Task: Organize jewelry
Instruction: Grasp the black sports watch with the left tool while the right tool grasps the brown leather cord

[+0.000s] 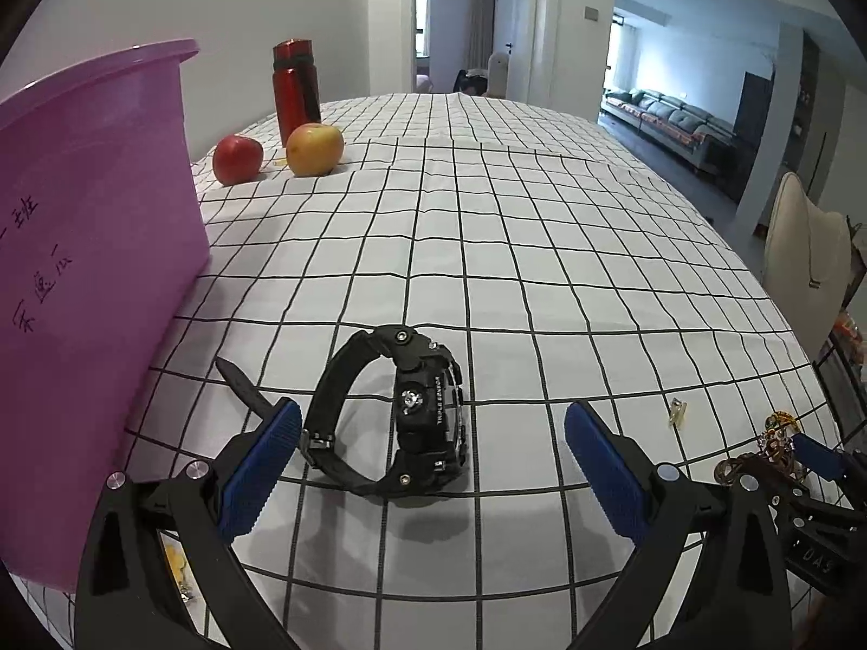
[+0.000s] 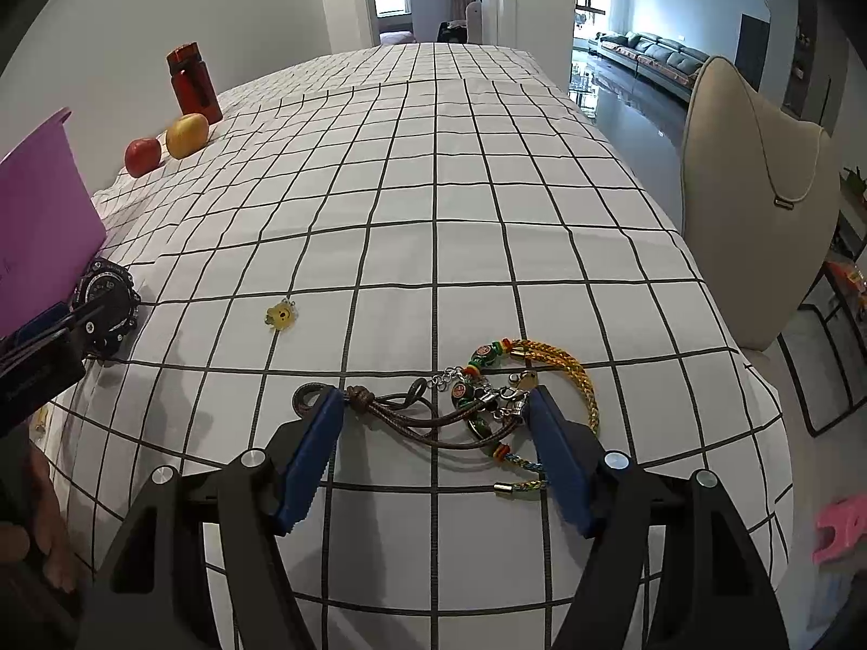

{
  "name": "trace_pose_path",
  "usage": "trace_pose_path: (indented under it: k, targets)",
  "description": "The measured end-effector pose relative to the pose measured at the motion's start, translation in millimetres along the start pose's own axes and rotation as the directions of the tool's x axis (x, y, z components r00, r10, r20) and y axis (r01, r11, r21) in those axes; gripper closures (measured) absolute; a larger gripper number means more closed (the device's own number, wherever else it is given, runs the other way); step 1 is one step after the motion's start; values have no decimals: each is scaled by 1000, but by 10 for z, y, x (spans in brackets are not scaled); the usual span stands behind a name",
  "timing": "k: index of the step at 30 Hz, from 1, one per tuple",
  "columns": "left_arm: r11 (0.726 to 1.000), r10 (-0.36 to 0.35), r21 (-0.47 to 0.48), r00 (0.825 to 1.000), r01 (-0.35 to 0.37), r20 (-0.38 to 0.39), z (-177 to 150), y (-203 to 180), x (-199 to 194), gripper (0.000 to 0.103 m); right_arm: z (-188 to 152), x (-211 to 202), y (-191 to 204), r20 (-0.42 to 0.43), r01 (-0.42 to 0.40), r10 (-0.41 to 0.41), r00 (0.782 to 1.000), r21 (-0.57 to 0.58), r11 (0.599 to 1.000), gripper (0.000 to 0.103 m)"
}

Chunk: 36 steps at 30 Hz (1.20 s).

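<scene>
A black wristwatch point(image 1: 403, 422) stands on its side on the checked cloth, between the open fingers of my left gripper point(image 1: 433, 433), which do not touch it. It also shows at the left of the right wrist view point(image 2: 105, 298). A tangle of bracelets lies between the open fingers of my right gripper point(image 2: 436, 406): a brown leather cord bracelet point(image 2: 401, 411), a beaded charm bracelet point(image 2: 482, 379) and a yellow braided one point(image 2: 574, 374). A small yellow bear charm point(image 2: 282, 315) lies apart on the cloth. A beige necklace bust point(image 2: 758, 200) with a thin necklace stands at the right.
A purple plastic tub point(image 1: 92, 281) stands close on the left. A red apple point(image 1: 237, 158), a yellow apple point(image 1: 314, 149) and a red bottle point(image 1: 295, 89) stand at the far left. The table's right edge point(image 2: 748, 357) drops off by the bust. A small gold piece point(image 1: 677, 411) lies on the cloth.
</scene>
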<state>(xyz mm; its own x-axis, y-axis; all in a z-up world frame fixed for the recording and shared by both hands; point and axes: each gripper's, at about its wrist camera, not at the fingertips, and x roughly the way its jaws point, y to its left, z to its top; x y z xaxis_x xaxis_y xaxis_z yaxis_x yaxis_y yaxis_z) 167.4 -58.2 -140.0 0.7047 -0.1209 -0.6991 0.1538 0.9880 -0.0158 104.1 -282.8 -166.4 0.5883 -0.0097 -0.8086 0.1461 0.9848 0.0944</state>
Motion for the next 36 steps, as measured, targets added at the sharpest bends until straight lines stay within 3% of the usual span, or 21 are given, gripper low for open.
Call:
trace_pose_path:
  k: [13, 36]
  targets:
    - [1000, -1, -4, 1000, 1, -3, 2, -5, 57, 7, 6, -32, 25, 24, 23, -23, 999, -37, 999, 36]
    - [1000, -6, 4, 1000, 6, -19, -10, -22, 102, 7, -6, -6, 451, 35, -41, 50, 998, -212, 976, 36]
